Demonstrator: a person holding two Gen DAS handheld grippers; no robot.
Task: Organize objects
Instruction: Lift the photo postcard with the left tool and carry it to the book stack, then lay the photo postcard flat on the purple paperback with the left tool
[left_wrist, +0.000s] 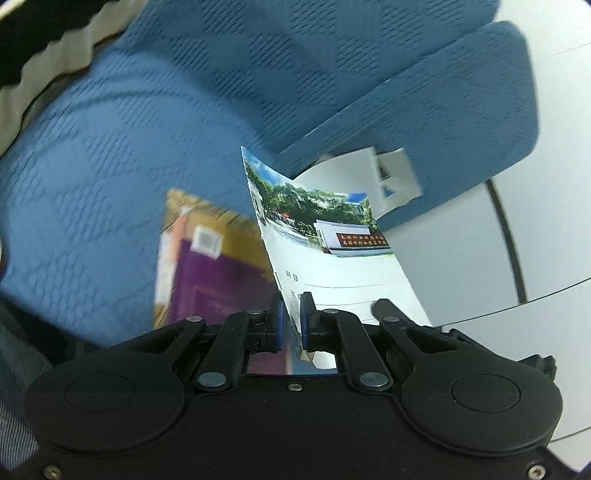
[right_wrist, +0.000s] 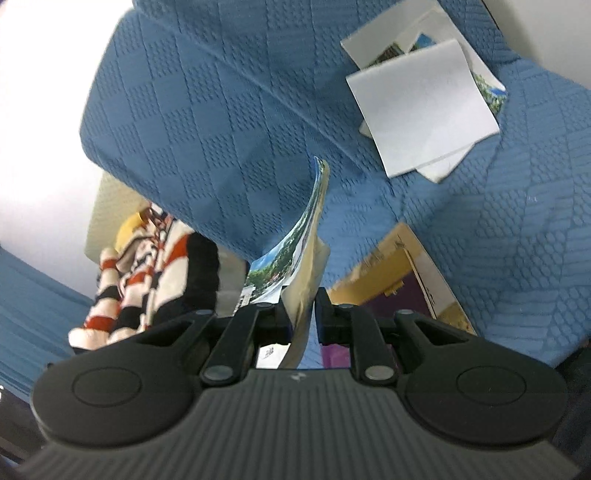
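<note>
Nearest our lenses, both black two-finger claws are clamped on one thin notebook: the left gripper (left_wrist: 291, 314) pinches the lower edge of the notebook (left_wrist: 332, 254) between its blue-faced pads, and the right gripper (right_wrist: 301, 314) has its fingers drawn in against the same booklet (right_wrist: 306, 229), seen there almost edge-on. The cover is glossy paper, with a photograph of trees, a road and a white gate wall bearing a red sign above a white lower part printed with ruled lines and small characters. In the left wrist view its long axis runs away from the claw, up and slightly to the left; in the right wrist view the sheet rises from the jaws and curls over to the right at its far tip, limp rather than stiff. It is held up off a blue sofa (left_wrist: 110, 155) whose fabric is woven in a quilted, diamond-patterned texture. Just beyond the claws a purple-and-yellow book (left_wrist: 207, 266) with a barcode label lies flat on the seat, blurred. Farther off, a loose pile of white papers (right_wrist: 424, 107) rests by the padded arm, some printed with what we take to be more colour photographs. At the left of the right wrist view a red, white and black striped plush toy (right_wrist: 147, 280) sits beside the sofa.
</note>
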